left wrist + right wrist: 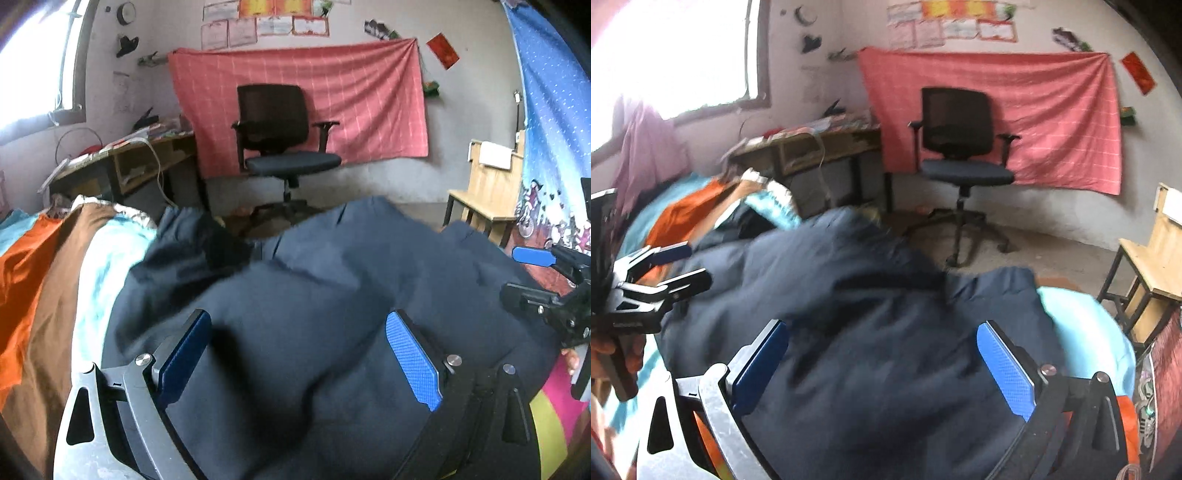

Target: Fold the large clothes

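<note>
A large dark navy garment [314, 295] lies rumpled across the bed; it also fills the middle of the right wrist view [879, 314]. My left gripper [299, 354] is open just above it, its blue pads wide apart and nothing between them. My right gripper [882, 362] is open too, over the garment's near part. The right gripper shows at the right edge of the left wrist view [546, 273], and the left gripper at the left edge of the right wrist view [683, 266], both with fingers apart.
An orange, brown and light blue bedcover [55, 280] lies left of the garment. Beyond the bed stand a black office chair [284, 144], a cluttered desk [122, 158] at the left and a wooden chair [487, 192] at the right. A blue patterned curtain [554, 129] hangs far right.
</note>
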`<act>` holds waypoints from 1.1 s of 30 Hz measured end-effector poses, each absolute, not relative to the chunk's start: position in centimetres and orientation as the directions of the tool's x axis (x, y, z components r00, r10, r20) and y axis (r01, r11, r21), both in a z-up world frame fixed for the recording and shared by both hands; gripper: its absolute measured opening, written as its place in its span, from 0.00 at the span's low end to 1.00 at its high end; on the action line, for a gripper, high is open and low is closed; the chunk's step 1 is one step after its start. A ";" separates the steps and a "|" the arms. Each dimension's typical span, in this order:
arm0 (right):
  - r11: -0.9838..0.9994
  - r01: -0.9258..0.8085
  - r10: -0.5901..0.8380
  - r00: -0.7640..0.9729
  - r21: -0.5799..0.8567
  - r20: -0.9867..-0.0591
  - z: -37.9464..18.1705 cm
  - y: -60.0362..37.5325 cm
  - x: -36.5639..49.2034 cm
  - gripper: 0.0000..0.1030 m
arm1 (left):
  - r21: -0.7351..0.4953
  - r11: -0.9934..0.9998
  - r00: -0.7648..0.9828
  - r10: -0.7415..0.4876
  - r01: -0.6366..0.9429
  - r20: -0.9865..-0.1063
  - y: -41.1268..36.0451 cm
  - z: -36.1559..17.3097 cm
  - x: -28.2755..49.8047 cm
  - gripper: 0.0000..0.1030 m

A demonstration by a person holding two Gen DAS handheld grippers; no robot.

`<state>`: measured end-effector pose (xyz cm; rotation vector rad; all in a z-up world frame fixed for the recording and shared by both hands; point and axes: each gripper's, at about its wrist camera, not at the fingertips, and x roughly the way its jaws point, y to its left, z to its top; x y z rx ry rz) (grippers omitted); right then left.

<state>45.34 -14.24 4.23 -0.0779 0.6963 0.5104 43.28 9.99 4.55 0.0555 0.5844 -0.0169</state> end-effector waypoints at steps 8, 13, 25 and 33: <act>0.900 -0.437 0.325 0.691 -0.014 -0.646 2.0 -11.7 49.4 1.00 | 0.073 0.992 0.825 0.130 -0.108 -0.550 10.9 3.1 46.8 0.98; 0.926 -0.369 0.311 0.641 0.074 -0.702 0.4 -12.5 54.0 1.00 | 0.092 0.972 0.789 0.229 -0.215 -0.570 13.5 3.0 49.4 0.99; 0.916 -0.367 0.359 0.560 0.164 -0.747 -2.9 -13.1 58.2 1.00 | -0.056 0.967 0.771 0.163 -0.249 -0.616 18.3 1.0 51.6 0.99; 0.909 -0.355 0.392 0.557 0.217 -0.732 -4.0 -13.8 58.8 1.00 | -0.088 0.964 0.815 0.162 -0.252 -0.556 18.3 1.0 51.4 0.99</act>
